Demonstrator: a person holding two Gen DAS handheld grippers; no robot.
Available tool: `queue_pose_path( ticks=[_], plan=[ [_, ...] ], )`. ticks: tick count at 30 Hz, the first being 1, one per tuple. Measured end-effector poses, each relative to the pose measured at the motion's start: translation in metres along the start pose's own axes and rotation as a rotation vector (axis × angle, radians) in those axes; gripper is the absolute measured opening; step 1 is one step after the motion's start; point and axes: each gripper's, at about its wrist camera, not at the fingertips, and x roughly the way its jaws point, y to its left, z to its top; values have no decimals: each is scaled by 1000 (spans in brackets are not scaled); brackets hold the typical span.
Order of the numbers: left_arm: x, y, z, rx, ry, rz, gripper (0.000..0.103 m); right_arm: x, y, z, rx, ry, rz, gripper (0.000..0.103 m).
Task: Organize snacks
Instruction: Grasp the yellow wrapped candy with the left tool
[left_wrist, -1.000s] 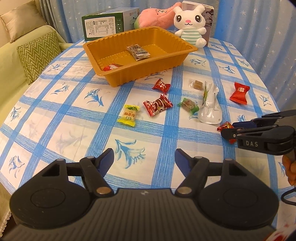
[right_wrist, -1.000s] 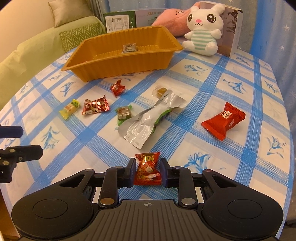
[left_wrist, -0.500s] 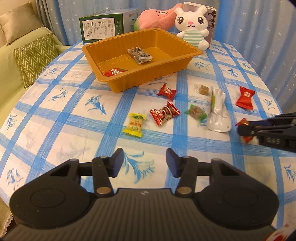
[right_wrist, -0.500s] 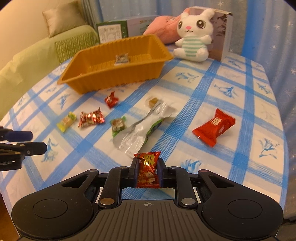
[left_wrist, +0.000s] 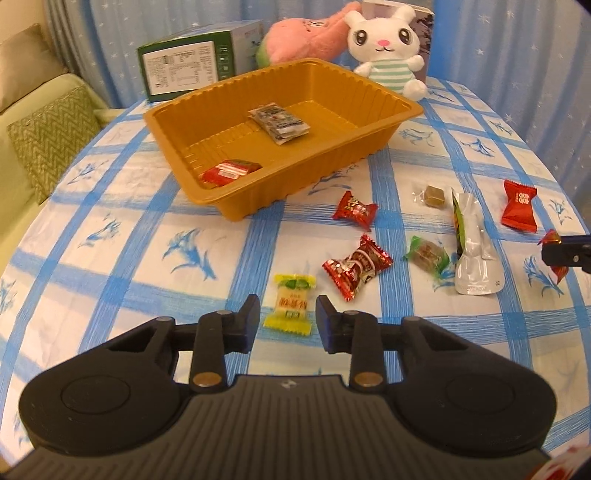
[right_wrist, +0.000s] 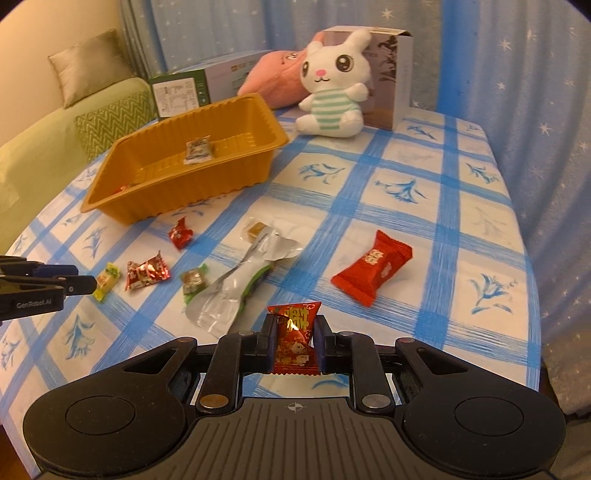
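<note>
My left gripper (left_wrist: 287, 309) is open, its fingers on either side of a yellow candy (left_wrist: 291, 304) lying on the tablecloth. My right gripper (right_wrist: 295, 334) is shut on a red candy (right_wrist: 295, 334) and holds it above the table. The orange tray (left_wrist: 384, 99) stands at the back with a dark packet (left_wrist: 279, 122) and a red snack (left_wrist: 229, 171) inside. Loose on the cloth are a red-brown candy (left_wrist: 356, 267), a small red candy (left_wrist: 354, 210), a green-wrapped candy (left_wrist: 426, 253), a brown cube candy (left_wrist: 432, 194), a silver pouch (left_wrist: 471, 243) and a red packet (left_wrist: 519, 205).
A white plush rabbit (left_wrist: 388, 51), a pink plush (left_wrist: 303, 37), a green box (left_wrist: 188, 68) and a grey box (right_wrist: 391, 74) stand behind the tray. A green sofa with cushions (left_wrist: 44, 147) lies left of the table. Blue curtains hang behind.
My left gripper has moved forward and narrowed around the yellow candy. My right gripper has lifted the red candy off the table and moved forward.
</note>
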Motion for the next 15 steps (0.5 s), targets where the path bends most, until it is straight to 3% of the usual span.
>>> queue_pose_path(
  ticks=[15],
  plan=[
    [31,1,9,49,56,-26,20,1,-3,1,25,4,-19,21]
  ],
)
